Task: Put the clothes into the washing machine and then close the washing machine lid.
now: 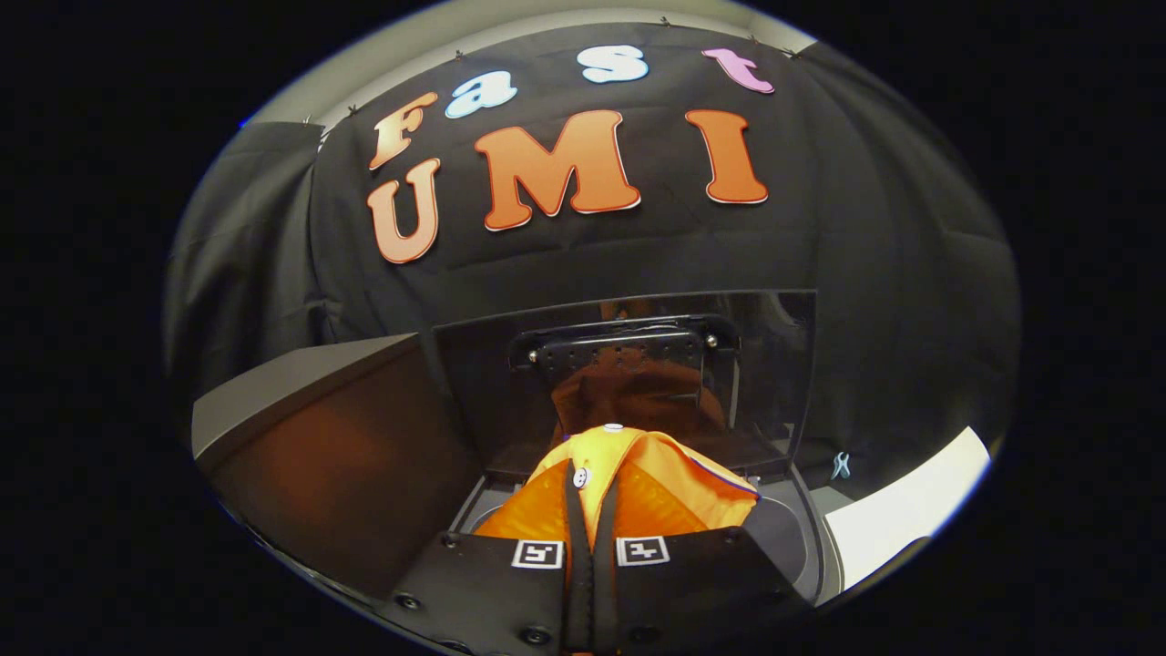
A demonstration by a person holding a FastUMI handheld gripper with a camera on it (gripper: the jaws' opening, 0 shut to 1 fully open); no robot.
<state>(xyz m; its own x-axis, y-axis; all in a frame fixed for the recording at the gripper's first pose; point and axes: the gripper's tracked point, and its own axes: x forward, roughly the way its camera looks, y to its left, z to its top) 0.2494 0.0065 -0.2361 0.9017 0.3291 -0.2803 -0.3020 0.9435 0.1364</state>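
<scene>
An orange garment (651,492) with white buttons hangs bunched from my gripper (590,497), whose two fingers are shut on a fold of it. The cloth hangs just over the top opening of the washing machine (783,533), whose grey rim shows on both sides of it. The machine's dark see-through lid (629,374) stands raised upright behind the opening, and it mirrors the orange cloth. The drum itself is hidden by the garment and the fingers.
A brown box-like cabinet (337,456) with a grey top stands close on the left of the machine. A white surface (911,510) lies to the right. Black booth cloth hangs behind the lid.
</scene>
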